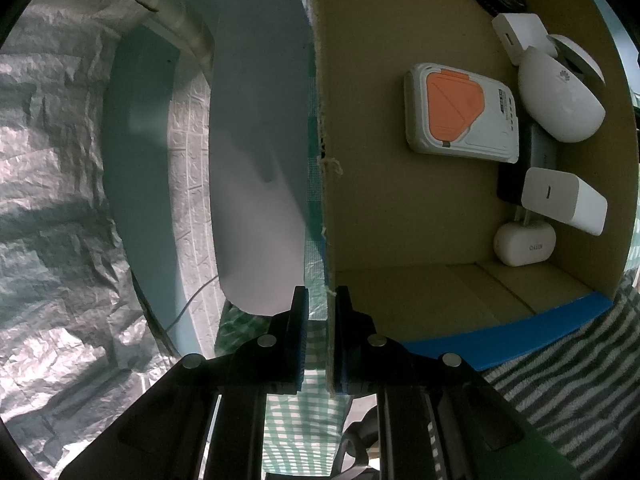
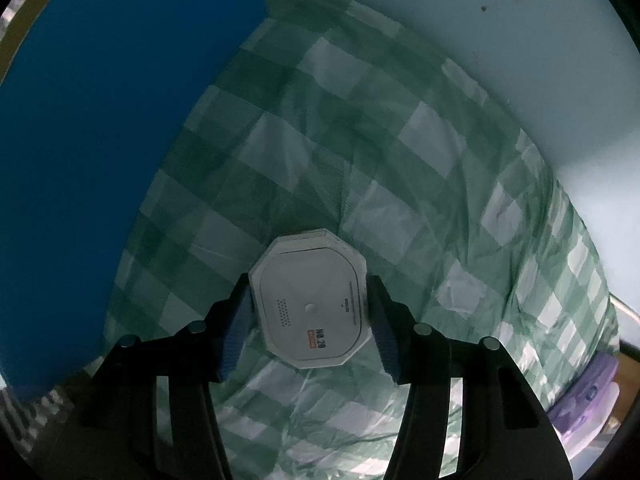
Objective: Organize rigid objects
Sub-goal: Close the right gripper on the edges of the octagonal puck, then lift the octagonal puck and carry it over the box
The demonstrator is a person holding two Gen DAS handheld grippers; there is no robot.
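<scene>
The left gripper (image 1: 322, 304) has its fingers pinched on the brown cardboard box's wall (image 1: 325, 208). The right gripper (image 2: 308, 316) fingers bracket, nearly touching, a white octagonal plastic device (image 2: 310, 300) on the green-checked cloth surface (image 2: 360, 140).

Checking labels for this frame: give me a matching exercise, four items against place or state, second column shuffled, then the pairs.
Items:
1. left gripper
2. octagonal white device
3. orange-and-white device
4. cardboard box

Place or state:
A. lying inside the box
B. on the checked cloth, between the right gripper's fingers
C. clamped on the box wall
D. blue outside, holding several white gadgets

Pairs: 1-C, 2-B, 3-A, 4-D
</scene>
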